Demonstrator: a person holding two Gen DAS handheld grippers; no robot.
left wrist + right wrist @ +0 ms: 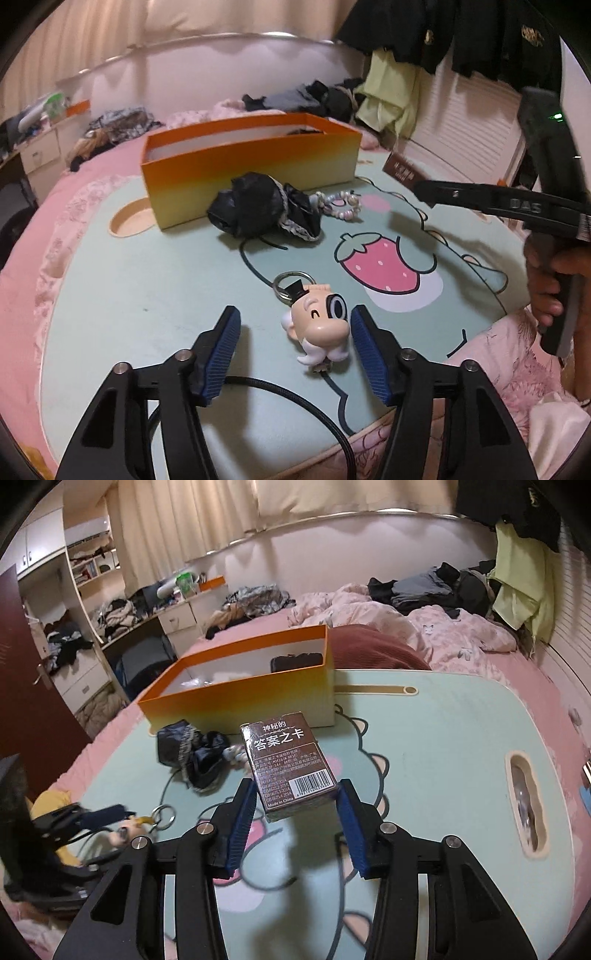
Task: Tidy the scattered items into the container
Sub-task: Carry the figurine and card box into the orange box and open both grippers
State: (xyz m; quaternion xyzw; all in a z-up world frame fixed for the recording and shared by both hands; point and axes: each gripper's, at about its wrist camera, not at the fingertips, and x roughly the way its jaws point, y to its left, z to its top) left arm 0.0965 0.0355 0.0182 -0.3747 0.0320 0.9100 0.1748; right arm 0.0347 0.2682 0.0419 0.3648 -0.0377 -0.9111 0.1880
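Note:
A cartoon-head keychain [319, 328] with a metal ring lies on the mint-green board [129, 295]. My left gripper [295, 314] stands open around it, the left pad well clear of it. My right gripper [296, 784] is shut on a brown card box [291, 768] with a barcode and holds it above the board. That card box [400, 170] shows in the left wrist view at the right. The orange container [240, 698] stands open behind it, with a dark item [295, 661] inside. A black fabric bundle [255, 210] and a beaded bracelet [343, 206] lie in front of the container [251, 162].
The board rests on a pink bed with rumpled bedding and piled clothes [436, 583] behind. A black cable [295, 402] runs under my left gripper. A person's hand [550, 280] grips the right tool. A desk and shelves [110, 602] stand at the left.

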